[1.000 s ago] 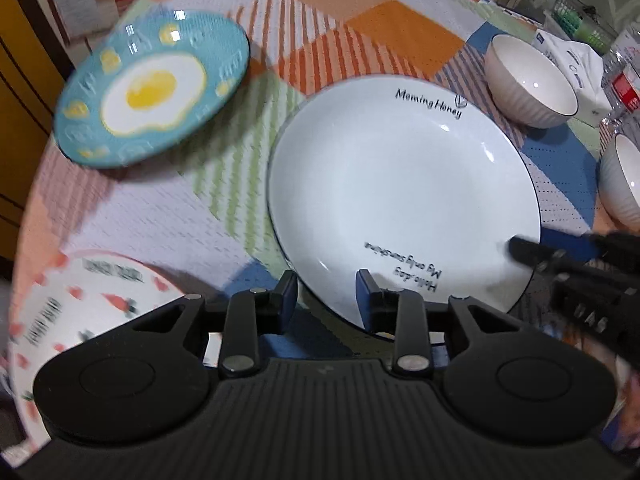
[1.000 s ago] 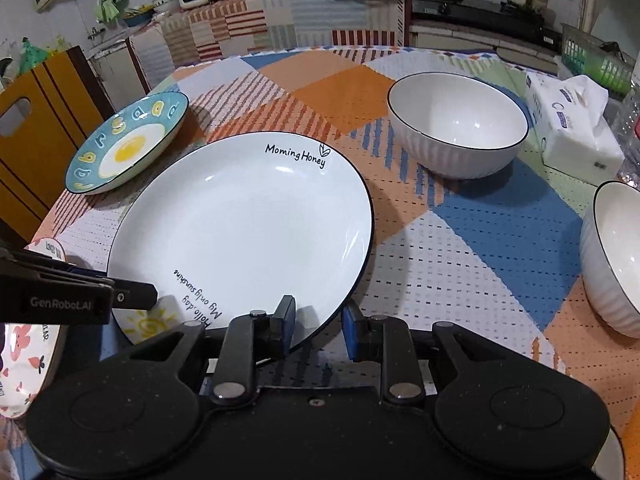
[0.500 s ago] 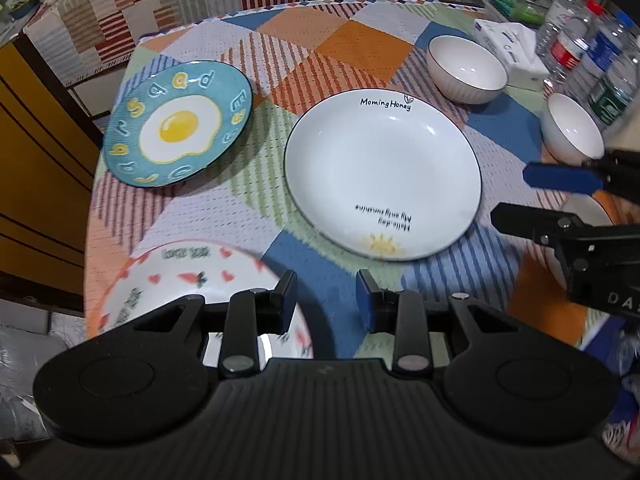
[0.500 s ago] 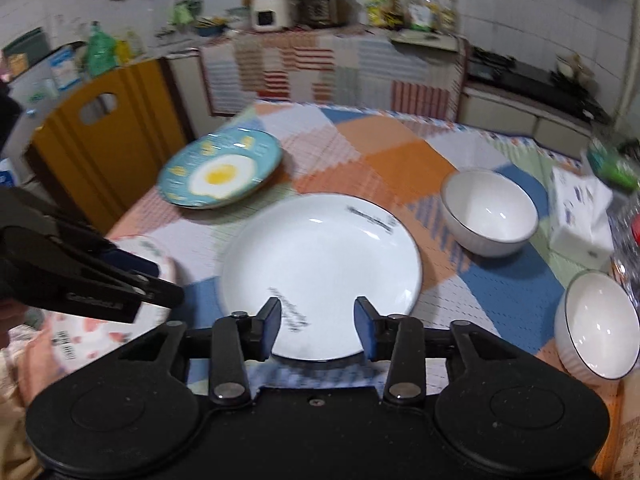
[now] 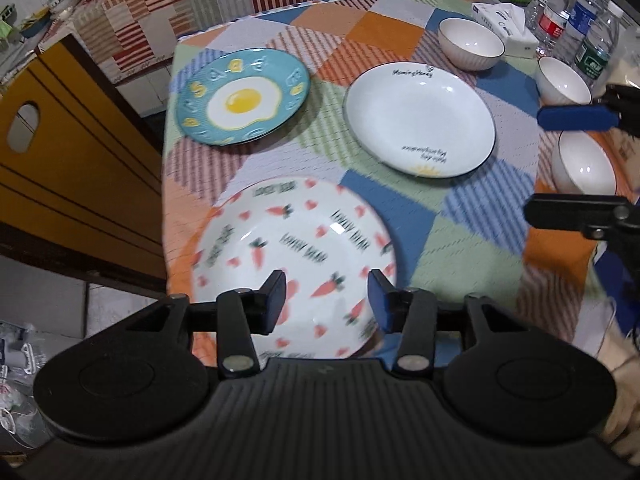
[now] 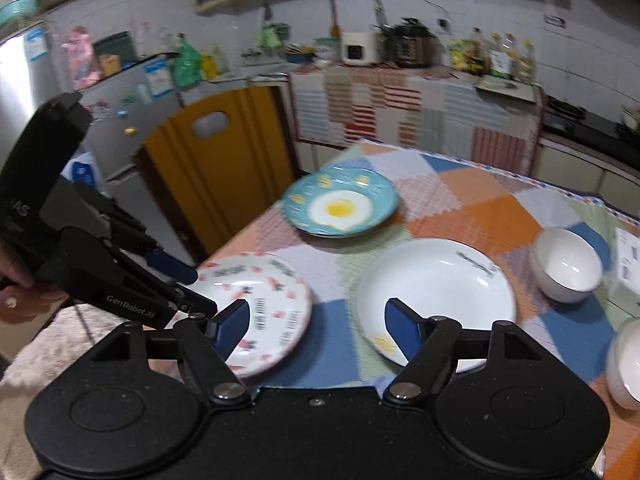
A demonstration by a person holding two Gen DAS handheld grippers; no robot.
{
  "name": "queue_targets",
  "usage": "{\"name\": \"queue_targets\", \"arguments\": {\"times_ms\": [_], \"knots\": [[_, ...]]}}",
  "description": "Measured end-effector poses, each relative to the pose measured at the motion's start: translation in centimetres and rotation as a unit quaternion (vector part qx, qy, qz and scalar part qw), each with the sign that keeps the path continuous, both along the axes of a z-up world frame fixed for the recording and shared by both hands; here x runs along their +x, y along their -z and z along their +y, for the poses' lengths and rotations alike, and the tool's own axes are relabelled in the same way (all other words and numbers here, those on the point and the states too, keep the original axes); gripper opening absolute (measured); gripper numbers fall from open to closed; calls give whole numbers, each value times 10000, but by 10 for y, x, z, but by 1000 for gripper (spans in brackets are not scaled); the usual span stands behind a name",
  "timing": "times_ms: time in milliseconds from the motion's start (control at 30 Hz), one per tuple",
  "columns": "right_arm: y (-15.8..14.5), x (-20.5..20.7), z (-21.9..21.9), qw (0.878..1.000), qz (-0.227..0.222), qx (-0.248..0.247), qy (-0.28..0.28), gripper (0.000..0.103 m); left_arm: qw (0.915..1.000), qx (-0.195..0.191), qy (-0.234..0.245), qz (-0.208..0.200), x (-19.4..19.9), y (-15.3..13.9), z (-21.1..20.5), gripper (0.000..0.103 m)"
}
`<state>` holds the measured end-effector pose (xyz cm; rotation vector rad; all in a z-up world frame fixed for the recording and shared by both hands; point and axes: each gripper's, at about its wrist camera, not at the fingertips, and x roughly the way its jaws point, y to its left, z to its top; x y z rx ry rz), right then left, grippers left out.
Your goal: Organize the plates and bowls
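Observation:
Three plates lie on the patchwork tablecloth: a carrot-print plate (image 5: 296, 252) (image 6: 256, 304) at the near left corner, a plain white plate (image 5: 420, 120) (image 6: 436, 292) in the middle, and a blue fried-egg plate (image 5: 244, 96) (image 6: 340, 208) farther back. White bowls (image 5: 472, 44) (image 5: 564, 80) (image 5: 584, 168) stand to the right; one shows in the right wrist view (image 6: 568, 264). My left gripper (image 5: 327, 300) is open and empty above the carrot plate's near edge. My right gripper (image 6: 316, 330) is open and empty, raised above the table's near side.
A tissue pack (image 5: 504, 24) and water bottles (image 5: 576, 20) stand at the far right of the table (image 5: 460, 208). A yellow wooden chair back (image 6: 216, 160) stands against the table's left edge. A kitchen counter (image 6: 400, 96) runs behind.
Both grippers have pulled back and risen away from the white plate. Both have opened wider. The left one now sits over the carrot plate.

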<state>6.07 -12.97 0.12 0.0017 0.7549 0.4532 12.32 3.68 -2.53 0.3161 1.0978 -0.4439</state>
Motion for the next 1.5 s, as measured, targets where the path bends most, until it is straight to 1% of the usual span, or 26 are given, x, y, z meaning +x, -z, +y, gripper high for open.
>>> {"name": "queue_targets", "arguments": {"times_ms": [33, 67, 167, 233, 300, 400, 500, 600, 667, 733, 767, 800, 833, 867, 900, 933, 967, 1033, 1100, 1200, 1300, 1333, 1367, 1433, 1500], "knots": [[0, -2, 5, 9999, -75, 27, -73, 86, 10000, 5, -29, -59, -2, 0, 9, 45], [1, -4, 9, 9998, -150, 61, -120, 88, 9999, -1, -67, -116, -4, 1, 16, 46], [11, -6, 19, 9986, -391, 318, -181, 90, 10000, 10, -73, -43, -4, 9, 38, 49], [29, -3, 26, 9982, -264, 531, -115, 90, 9999, 60, -128, -95, -3, 17, 49, 51], [47, 2, 32, 9980, -142, 596, -126, 90, 9996, 134, -107, -210, -1, 25, 59, 56], [76, 12, 45, 9992, 18, 376, -132, 89, 9993, 207, -152, -265, 7, 42, 73, 57], [101, 23, 53, 9995, 179, 236, -93, 89, 9992, 45, -374, -160, 21, 63, 89, 57], [121, 33, 55, 9988, 438, 210, -44, 84, 9984, -66, -556, 4, 35, 83, 100, 55], [130, 38, 56, 9978, 610, 269, -23, 80, 9983, 4, -587, -18, 42, 94, 101, 53], [139, 42, 56, 9965, 764, 341, 1, 74, 9985, 72, -547, -26, 46, 104, 100, 51], [143, 43, 57, 9958, 851, 349, 5, 73, 9985, 114, -537, -19, 48, 107, 99, 46], [146, 44, 59, 9953, 907, 344, 9, 71, 9985, 167, -522, -10, 49, 111, 97, 44], [149, 45, 60, 9947, 963, 354, 21, 67, 9986, 201, -489, -5, 50, 113, 96, 39], [151, 45, 61, 9942, 1007, 382, 16, 65, 9987, 218, -461, 4, 50, 116, 95, 36], [153, 45, 62, 9936, 1047, 419, -8, 60, 9988, 181, -445, 15, 50, 117, 95, 34], [154, 45, 63, 9932, 1068, 452, -38, 53, 9990, 124, -434, 42, 50, 118, 95, 29], [154, 45, 64, 9930, 1077, 477, -73, 49, 9990, 56, -438, 88, 50, 118, 95, 26], [153, 44, 68, 9931, 1073, 459, -105, 38, 9984, -52, -526, 196, 51, 120, 95, 26], [154, 43, 69, 9935, 1059, 407, -4, 36, 9974, -231, -580, 356, 50, 125, 96, 26], [154, 46, 67, 9924, 1131, 473, 103, 34, 9968, -267, -692, 293, 47, 125, 95, 27], [155, 50, 66, 9920, 1144, 516, 140, 33, 9947, -405, -887, 318, 45, 126, 97, 27], [155, 51, 67, 9925, 1113, 492, 150, 33, 9929, -498, -1028, 320, 45, 126, 99, 27], [155, 52, 68, 9933, 1055, 441, 134, 33, 9922, -541, -1088, 271, 43, 127, 100, 27], [154, 54, 72, 9957, 903, 197, -90, 34, 9911, -619, -1166, 149, 38, 128, 100, 27], [153, 60, 69, 9940, 1051, 241, -162, 32, 9892, -720, -1271, 122, 34, 128, 101, 27]]}}
